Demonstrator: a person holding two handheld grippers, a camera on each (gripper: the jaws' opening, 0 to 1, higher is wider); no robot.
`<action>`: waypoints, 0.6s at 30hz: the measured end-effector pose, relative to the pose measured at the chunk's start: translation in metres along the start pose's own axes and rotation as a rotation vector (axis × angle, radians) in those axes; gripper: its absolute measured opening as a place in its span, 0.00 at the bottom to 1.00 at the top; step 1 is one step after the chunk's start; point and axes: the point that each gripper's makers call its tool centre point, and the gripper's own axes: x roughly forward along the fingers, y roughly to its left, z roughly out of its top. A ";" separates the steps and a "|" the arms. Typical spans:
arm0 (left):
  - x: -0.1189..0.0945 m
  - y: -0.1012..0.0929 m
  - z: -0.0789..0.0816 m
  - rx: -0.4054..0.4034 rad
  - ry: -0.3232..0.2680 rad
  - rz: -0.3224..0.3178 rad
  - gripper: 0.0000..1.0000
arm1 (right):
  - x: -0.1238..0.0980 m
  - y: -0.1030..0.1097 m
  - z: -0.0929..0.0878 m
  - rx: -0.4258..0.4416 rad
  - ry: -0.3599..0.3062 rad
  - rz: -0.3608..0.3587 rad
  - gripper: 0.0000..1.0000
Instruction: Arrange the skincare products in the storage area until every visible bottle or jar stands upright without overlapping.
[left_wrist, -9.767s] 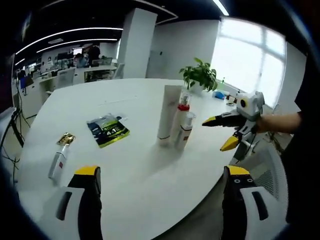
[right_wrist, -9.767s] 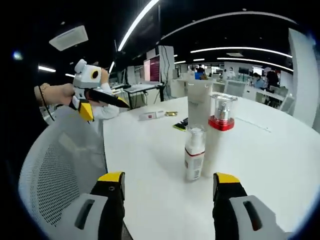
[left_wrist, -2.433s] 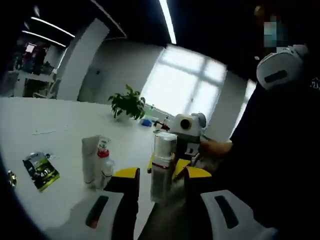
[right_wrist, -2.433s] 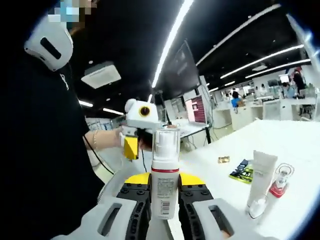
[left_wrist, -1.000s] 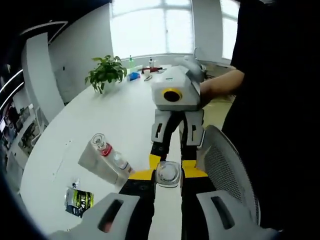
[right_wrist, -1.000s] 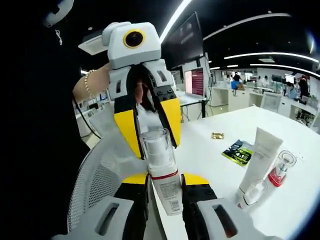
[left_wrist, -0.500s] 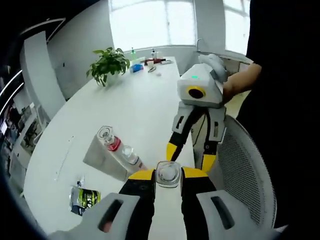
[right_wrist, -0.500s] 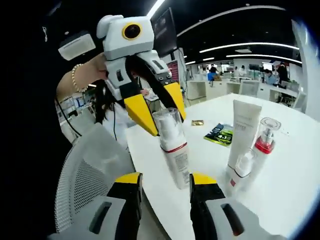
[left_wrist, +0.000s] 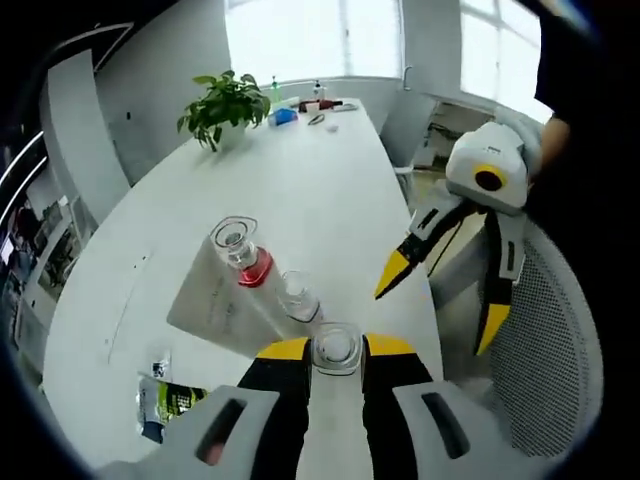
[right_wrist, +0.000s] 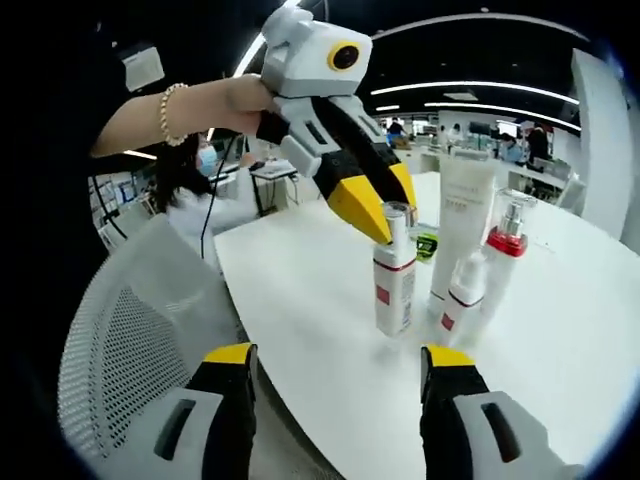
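On the white bench (right_wrist: 330, 300), a tall white tube (right_wrist: 462, 235), a red-collared pump bottle (right_wrist: 507, 250) and a small white bottle (right_wrist: 462, 295) stand upright together. Just beside them, the left hand-held gripper (right_wrist: 385, 215) pinches the clear cap of a red-banded bottle (right_wrist: 394, 280), upright with its base seemingly on the bench. The right hand-held gripper (left_wrist: 440, 300) hangs spread and apart, so this looks like the placing step; next the left jaws should open and lift straight off without tipping it.
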 end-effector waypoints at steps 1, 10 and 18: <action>0.002 0.004 -0.001 0.002 0.002 0.002 0.22 | -0.001 -0.002 0.000 0.013 -0.005 -0.011 0.80; 0.020 0.019 -0.005 -0.005 0.008 0.009 0.22 | 0.004 -0.010 -0.005 0.025 -0.026 -0.059 0.96; 0.025 0.018 -0.002 -0.007 0.005 0.000 0.22 | 0.005 -0.012 -0.005 0.049 -0.043 -0.065 0.99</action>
